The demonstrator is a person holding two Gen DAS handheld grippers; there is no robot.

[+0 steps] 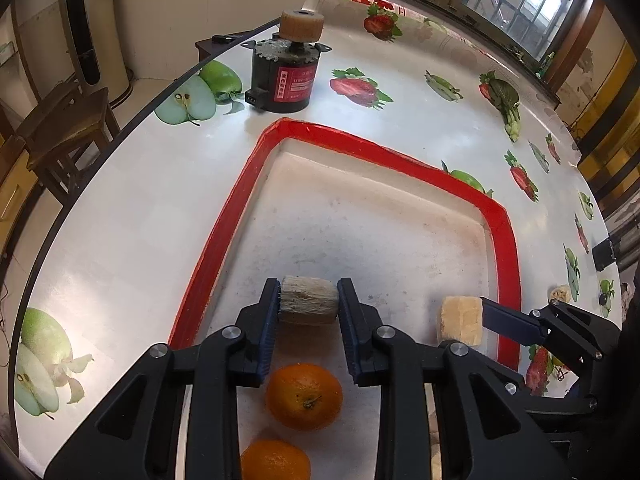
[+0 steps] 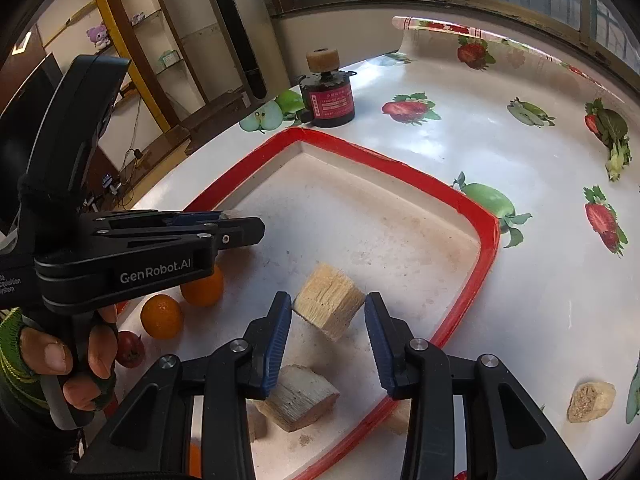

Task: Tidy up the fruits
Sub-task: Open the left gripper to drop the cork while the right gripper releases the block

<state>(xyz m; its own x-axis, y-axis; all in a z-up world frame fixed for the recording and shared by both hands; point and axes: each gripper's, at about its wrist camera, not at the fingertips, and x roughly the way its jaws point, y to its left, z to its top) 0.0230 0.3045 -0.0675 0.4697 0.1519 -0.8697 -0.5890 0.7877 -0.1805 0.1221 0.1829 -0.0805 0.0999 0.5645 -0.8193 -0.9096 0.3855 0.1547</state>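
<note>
I have a chunk in each gripper over the red-rimmed tray (image 1: 502, 240). My left gripper (image 1: 308, 300) is clamped on a grey fibrous stub (image 1: 309, 301), both pads pressing its ends. My right gripper (image 2: 326, 308) has a pale yellow block (image 2: 329, 300) between its jaws; the left pad seems to touch it, but I see a sliver of gap at the right pad, so that grip looks weak.

Two oranges (image 1: 304, 396) sit in the tray right under my left fingers, and another cut chunk (image 2: 298, 398) lies below my right. Risks as I see them: the block slipping out early, or a release landing on an orange and sending it rolling
</note>
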